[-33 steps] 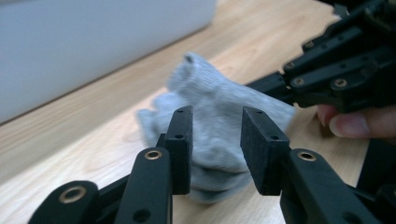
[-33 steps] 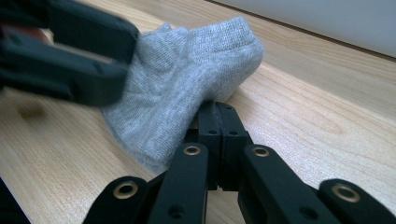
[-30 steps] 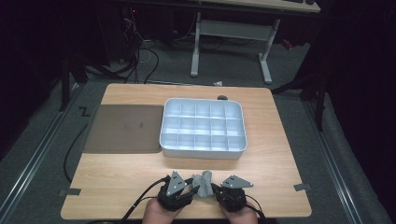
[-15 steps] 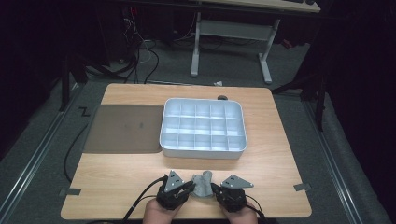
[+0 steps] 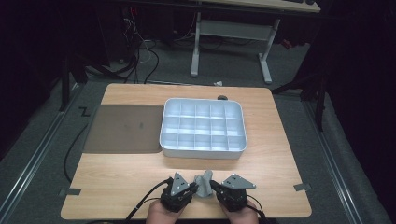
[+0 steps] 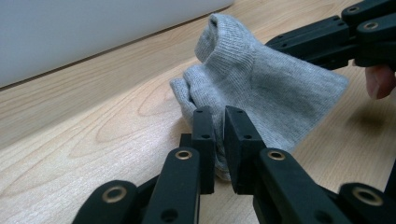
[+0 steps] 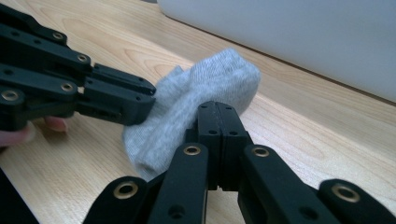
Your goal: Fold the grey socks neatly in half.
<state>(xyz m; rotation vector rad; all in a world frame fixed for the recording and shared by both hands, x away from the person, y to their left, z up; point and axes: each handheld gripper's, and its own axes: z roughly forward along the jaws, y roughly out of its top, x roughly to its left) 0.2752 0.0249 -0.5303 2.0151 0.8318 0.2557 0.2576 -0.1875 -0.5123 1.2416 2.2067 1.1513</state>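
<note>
Grey sock (image 5: pixel 203 183) sits bottom centre of the high view on the table (image 5: pixel 116 182), pinched from both sides so I can stretch or fold it. My left gripper (image 6: pixel 219 144) has just been closing, now clamped on the sock's near edge. My right gripper (image 7: pixel 218 140) is shut tight on the opposite edge. Compartment tray (image 5: pixel 203 148) waits above, well apart.

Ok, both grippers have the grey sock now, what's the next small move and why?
Probably lift the sock slightly off the table: the left gripper and right gripper each pinch an edge, and the compartment tray sits just ahead.
</note>
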